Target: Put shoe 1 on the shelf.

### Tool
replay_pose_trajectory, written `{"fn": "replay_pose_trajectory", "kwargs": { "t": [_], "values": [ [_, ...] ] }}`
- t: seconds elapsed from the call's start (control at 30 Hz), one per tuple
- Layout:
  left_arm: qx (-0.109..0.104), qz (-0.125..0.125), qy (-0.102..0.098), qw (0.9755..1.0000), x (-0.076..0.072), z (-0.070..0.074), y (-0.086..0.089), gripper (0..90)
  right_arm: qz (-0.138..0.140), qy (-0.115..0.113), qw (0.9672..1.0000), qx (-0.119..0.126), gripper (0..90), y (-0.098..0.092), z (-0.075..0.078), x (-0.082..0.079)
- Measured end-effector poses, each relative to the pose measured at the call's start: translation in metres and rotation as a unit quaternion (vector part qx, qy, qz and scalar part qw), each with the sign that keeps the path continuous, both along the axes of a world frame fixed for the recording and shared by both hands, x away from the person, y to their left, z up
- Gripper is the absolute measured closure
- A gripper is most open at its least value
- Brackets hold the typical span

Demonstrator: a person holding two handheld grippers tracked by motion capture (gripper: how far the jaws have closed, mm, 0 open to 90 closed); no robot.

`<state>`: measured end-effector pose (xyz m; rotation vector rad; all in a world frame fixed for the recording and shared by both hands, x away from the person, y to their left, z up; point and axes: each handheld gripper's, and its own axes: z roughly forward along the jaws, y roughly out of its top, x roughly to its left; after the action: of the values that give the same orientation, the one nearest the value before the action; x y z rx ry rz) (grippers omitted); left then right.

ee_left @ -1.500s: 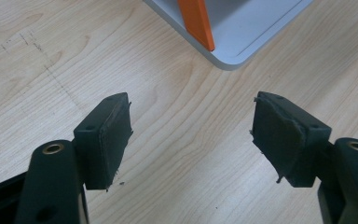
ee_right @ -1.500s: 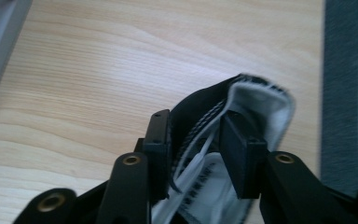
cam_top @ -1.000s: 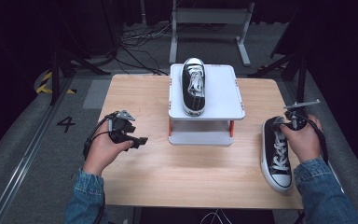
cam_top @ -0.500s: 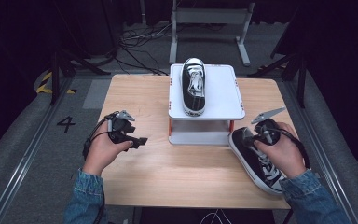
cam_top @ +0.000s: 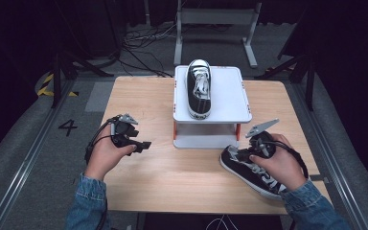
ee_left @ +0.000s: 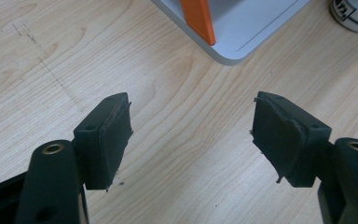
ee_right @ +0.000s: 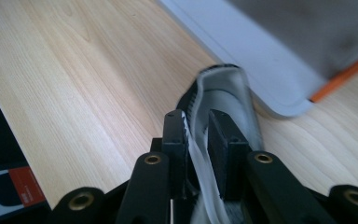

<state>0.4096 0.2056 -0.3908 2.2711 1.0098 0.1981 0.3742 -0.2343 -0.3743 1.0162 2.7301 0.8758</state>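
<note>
One black-and-white sneaker (cam_top: 199, 88) stands on the white raised stand (cam_top: 230, 91). A second sneaker (cam_top: 249, 172) lies slanted on the table at the front right, its heel close to the stand's front corner. My right gripper (cam_top: 239, 154) is at that heel. In the right gripper view the heel wall (ee_right: 223, 93) stands between the jaws of my right gripper (ee_right: 198, 126). The jaws have just been opening and a gap shows beside one pad. My left gripper (cam_top: 143, 145) hovers open over bare wood left of the stand, and the left gripper view (ee_left: 191, 135) shows nothing between its pads.
The stand's orange leg (ee_left: 198, 21) and white base (ee_left: 242, 28) lie just ahead of the left gripper. The wooden table (cam_top: 172, 177) has bare room in front of the stand. Cables and a metal frame (cam_top: 215, 19) sit on the dark floor beyond.
My right hand has swung the table sneaker's heel leftward, from the right edge toward the stand, so the shoe now lies slanted. The left hand has stayed put.
</note>
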Motion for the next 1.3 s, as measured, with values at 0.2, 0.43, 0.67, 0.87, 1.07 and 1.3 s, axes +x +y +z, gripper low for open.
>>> {"fn": "replay_pose_trajectory", "kwargs": {
  "t": [0.2,0.43,0.67,0.87,1.07,1.3],
  "values": [
    [0.001,-0.001,0.003,1.0,0.0,-0.001,-0.002,29.1,-0.038,0.012,0.9989,-0.024,75.4,-0.037,0.009,-0.017],
    [0.003,-0.005,0.007,1.0,0.001,-0.003,-0.006,29.0,-0.071,0.043,0.9937,-0.074,72.6,-0.067,-0.006,-0.037],
    [0.004,-0.008,0.012,0.9999,0.001,-0.006,-0.008,29.0,-0.074,0.068,0.991,-0.088,75.1,-0.073,-0.023,-0.042],
    [0.006,-0.007,0.013,0.9999,0.002,-0.006,-0.006,29.0,-0.079,0.068,0.9891,-0.103,90.0,-0.072,-0.021,-0.038],
    [0.005,-0.003,0.011,0.9999,0.002,-0.006,-0.004,29.0,-0.102,0.068,0.9865,-0.109,90.0,-0.072,-0.013,-0.035],
    [0.003,-0.003,0.011,0.9999,0.002,-0.008,-0.005,29.0,-0.118,0.078,0.9861,-0.087,68.0,-0.072,-0.016,-0.038]
  ]
}}
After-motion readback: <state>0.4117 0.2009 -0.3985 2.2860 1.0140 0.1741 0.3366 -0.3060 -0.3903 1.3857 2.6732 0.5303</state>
